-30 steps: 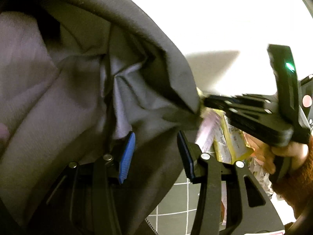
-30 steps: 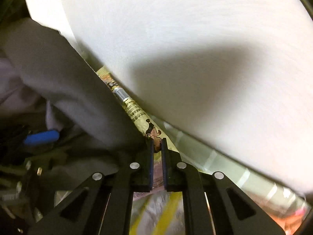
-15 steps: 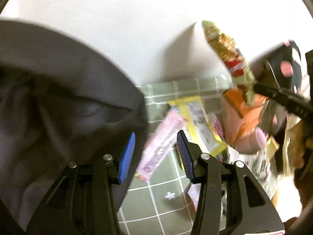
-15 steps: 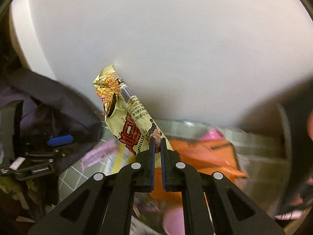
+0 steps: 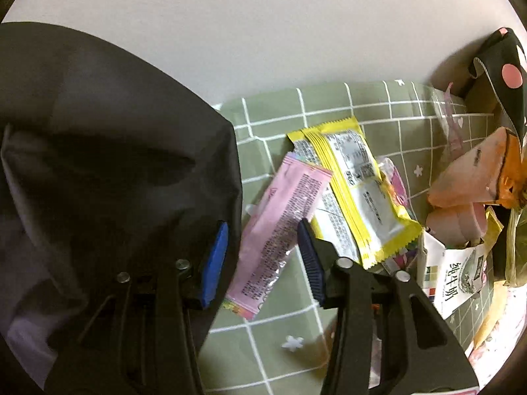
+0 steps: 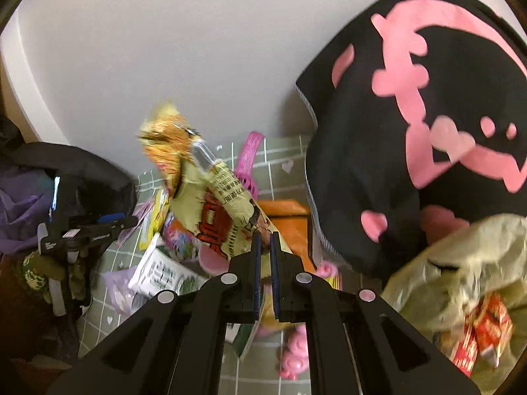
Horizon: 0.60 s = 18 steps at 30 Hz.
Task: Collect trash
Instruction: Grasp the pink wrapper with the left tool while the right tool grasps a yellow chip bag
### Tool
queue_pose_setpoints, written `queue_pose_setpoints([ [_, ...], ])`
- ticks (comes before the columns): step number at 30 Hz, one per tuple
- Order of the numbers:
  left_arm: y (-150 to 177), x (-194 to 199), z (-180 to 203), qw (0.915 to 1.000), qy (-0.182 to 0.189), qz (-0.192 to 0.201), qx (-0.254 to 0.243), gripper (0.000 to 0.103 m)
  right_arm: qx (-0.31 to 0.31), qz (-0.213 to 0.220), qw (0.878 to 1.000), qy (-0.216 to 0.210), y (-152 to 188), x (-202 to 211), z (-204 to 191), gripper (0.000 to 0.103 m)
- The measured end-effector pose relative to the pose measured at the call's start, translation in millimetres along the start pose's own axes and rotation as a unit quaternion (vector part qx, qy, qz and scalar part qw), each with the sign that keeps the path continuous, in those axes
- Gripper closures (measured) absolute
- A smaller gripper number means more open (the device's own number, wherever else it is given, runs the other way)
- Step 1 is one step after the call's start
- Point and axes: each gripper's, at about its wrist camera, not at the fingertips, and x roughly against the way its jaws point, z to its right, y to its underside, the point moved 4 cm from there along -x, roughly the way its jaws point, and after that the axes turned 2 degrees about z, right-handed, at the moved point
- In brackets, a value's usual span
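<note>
Right gripper (image 6: 265, 250): we see its jaws clenched on the gold snack wrapper (image 6: 210, 194), which stands up from them above the clutter.
Left gripper (image 5: 260, 253): our jaws are closing, nothing pressed; the pink wrapper (image 5: 280, 230) lies flat on the tabletop between them.
Yellow wrapper (image 5: 359, 191): beside the pink one, overlapping its far edge.
Tabletop (image 5: 329, 112): green grid cloth, littered.
Dark bag (image 5: 108, 171): at left, touching our left jaw.
Black-and-pink bag (image 6: 428, 115): farther right, by the wall.
</note>
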Motion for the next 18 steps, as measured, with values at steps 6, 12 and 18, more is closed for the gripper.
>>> queue_pose_setpoints([
  [6,3.3,5.1,0.5,0.9995,0.013,-0.01,0.028,0.101,-0.001,-0.034,0.999,-0.02,28.0,-1.9,-3.5,0.096],
  [12,2.5,33.4,-2.9,0.9984,0.035,0.016,0.041,0.103,0.003,-0.04,0.998,-0.04,48.1,-9.9,-11.7,0.095],
  [18,2.6,53.0,9.7,0.9982,0.042,0.032,0.029,0.103,0.016,-0.034,0.997,-0.063,59.1,-16.4,-34.2,0.067],
])
